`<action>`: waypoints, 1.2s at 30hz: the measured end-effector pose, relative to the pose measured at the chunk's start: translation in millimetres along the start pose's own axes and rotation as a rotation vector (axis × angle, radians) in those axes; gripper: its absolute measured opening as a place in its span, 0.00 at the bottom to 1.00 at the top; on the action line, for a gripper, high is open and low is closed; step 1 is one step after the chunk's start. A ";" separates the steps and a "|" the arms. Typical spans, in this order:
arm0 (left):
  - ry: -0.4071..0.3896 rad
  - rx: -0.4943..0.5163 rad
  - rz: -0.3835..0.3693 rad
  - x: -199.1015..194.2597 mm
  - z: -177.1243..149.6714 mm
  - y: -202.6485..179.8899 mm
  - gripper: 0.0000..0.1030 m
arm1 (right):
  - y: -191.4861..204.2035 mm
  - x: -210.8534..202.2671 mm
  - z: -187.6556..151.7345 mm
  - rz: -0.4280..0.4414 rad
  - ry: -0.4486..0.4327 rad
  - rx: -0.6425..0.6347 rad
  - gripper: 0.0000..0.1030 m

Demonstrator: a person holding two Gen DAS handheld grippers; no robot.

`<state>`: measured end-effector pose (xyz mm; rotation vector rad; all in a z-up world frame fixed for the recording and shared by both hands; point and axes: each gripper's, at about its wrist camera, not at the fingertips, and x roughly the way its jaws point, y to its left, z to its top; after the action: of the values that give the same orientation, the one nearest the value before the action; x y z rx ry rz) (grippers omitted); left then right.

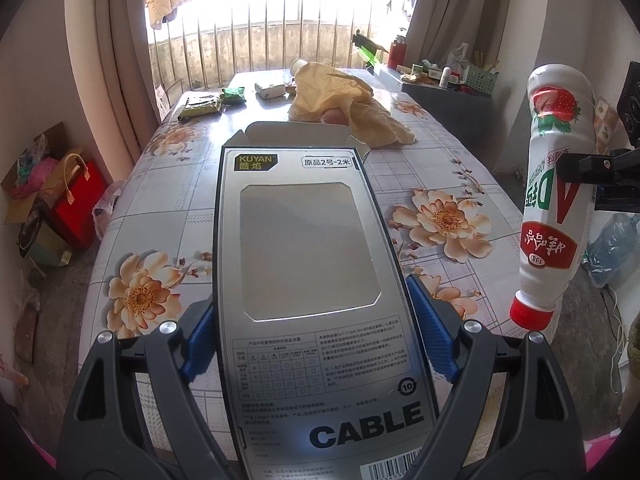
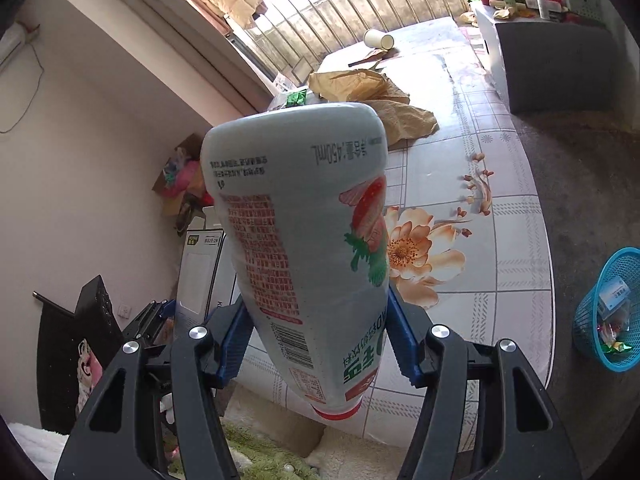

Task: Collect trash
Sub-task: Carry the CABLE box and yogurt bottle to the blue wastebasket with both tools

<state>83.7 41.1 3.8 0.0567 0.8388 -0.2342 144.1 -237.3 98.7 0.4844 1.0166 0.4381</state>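
Between the blue pads of the left gripper (image 1: 312, 344): a flat grey cable box (image 1: 304, 280), clamped by its long edges, jaws spread wide to take its width. Printed back face turned up to the camera, cut-out window near the middle, end flap open at the far end, "CABLE" lettering nearest the wrist. Held above the flower-patterned tablecloth (image 1: 440, 168), not resting on it.

Off to the right in the same view: a white drink bottle (image 1: 554, 200) with strawberry label, upside down, red cap lowest, gripped around its middle by a black finger of the other tool, clear of the table.

Between the pads of the right gripper (image 2: 316, 344): that same bottle (image 2: 304, 240), pinched on both sides at its lower body, jaws at a middling spread, base pointing away from the camera and red cap toward the wrist. Cable box (image 2: 200, 272) visible just left of and behind the bottle.

Farther along the table: crumpled tan paper (image 1: 344, 104), a paper cup (image 2: 378, 39) on its side, green snack wrappers (image 1: 216, 102) and a small white packet (image 1: 271, 90), all well apart from both claws.

On the floor beside the table's right edge: a blue mesh basket (image 2: 600, 320) with scraps inside, well apart from the right gripper.
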 end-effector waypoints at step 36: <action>0.545 0.459 -0.592 265.4 54.4 -526.8 0.79 | -477.2 -91.6 -134.6 -0.108 -0.277 1.000 0.60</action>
<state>174.4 -527.8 -134.6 0.3144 1.3193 -1.0000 41.5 -651.5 -169.8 1.3324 0.9340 -0.2745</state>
